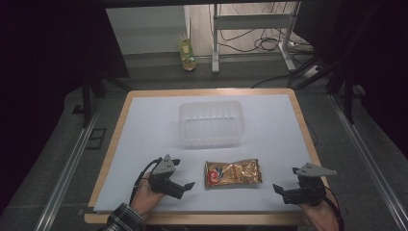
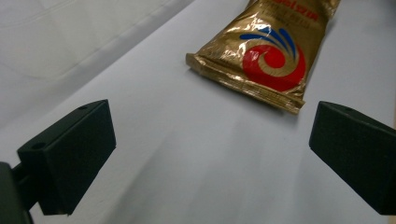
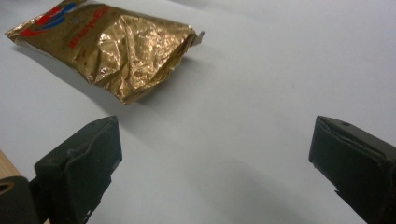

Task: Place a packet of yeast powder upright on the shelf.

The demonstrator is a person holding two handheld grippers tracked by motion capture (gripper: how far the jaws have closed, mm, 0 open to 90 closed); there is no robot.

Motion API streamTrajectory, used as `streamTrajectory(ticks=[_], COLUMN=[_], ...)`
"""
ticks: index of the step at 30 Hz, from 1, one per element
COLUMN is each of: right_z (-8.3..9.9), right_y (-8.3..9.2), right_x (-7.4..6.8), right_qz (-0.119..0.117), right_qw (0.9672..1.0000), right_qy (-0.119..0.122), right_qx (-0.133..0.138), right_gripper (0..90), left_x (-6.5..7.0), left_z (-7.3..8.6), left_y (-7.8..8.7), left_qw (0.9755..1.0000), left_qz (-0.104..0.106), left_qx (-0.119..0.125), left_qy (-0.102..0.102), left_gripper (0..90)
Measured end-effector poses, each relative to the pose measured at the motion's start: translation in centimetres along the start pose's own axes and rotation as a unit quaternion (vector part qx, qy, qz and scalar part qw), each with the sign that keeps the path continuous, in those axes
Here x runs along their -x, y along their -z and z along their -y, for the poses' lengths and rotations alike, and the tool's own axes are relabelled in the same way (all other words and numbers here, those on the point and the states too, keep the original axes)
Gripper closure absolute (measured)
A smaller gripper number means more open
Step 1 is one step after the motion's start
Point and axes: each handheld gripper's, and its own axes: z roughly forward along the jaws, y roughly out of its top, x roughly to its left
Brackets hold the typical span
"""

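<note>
Both of your claws, the left claw (image 1: 185,179) and right claw (image 1: 285,180), stand apart and empty either side of the gold snack packet (image 1: 233,173) lying low-centre on the bench (image 1: 144,139), and its slick, crinkled foil could probably slip from a shallow corner pinch.

In the left gripper view the gold snack packet (image 2: 271,51) runs off the top edge, so its far end is cut away and its red lettering is too blurred to read. In the right gripper view the packet's printed end leaves the top left corner. In the high view the person's right hand (image 1: 318,219) is cut by the bottom edge, and the bottle (image 1: 187,54) beyond the desk (image 1: 115,130) is too small to tell its contents.
</note>
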Motion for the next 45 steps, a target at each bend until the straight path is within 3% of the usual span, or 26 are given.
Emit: streamTrajectory(ticks=[15,24,27,32,33,37,45], right_z=[0.4,0.4,0.3,0.3,0.3,0.3,0.2], right_y=[-0.7,-0.7,-0.6,-0.5,-0.5,-0.5,-0.4], right_x=[0.1,0.0,0.0,0.0,0.0,0.0,-0.1], right_qz=[-0.003,0.000,0.000,-0.003,-0.002,0.000,0.001], right_qw=[0.9997,0.9996,0.9997,0.9997,0.9997,0.9996,0.9995], right_qy=[-0.006,-0.005,-0.005,-0.007,-0.006,-0.005,-0.004], right_qx=[-0.025,-0.026,-0.025,-0.023,-0.025,-0.028,-0.031], right_gripper=[1.2,1.2,1.2,1.2,1.2,1.2,1.2], left_x=[0.4,0.4,0.6,1.1,1.2,1.5,1.7], left_z=[-0.1,-0.2,-0.4,-0.8,-1.0,-1.3,-2.2], left_y=[-0.4,-0.4,-0.6,-0.6,-0.7,-1.2,-1.7], left_qw=[0.9997,0.9997,0.9996,0.9995,0.9993,0.9986,0.9986], left_qz=[-0.003,0.010,0.006,0.008,0.016,0.023,0.038], left_qx=[-0.022,-0.021,-0.026,-0.025,-0.024,-0.034,-0.021], left_qy=[-0.002,-0.002,-0.004,-0.019,-0.021,-0.033,-0.031], left_gripper=[0.9,0.9,3.0,13.5,21.1,29.9,49.8])
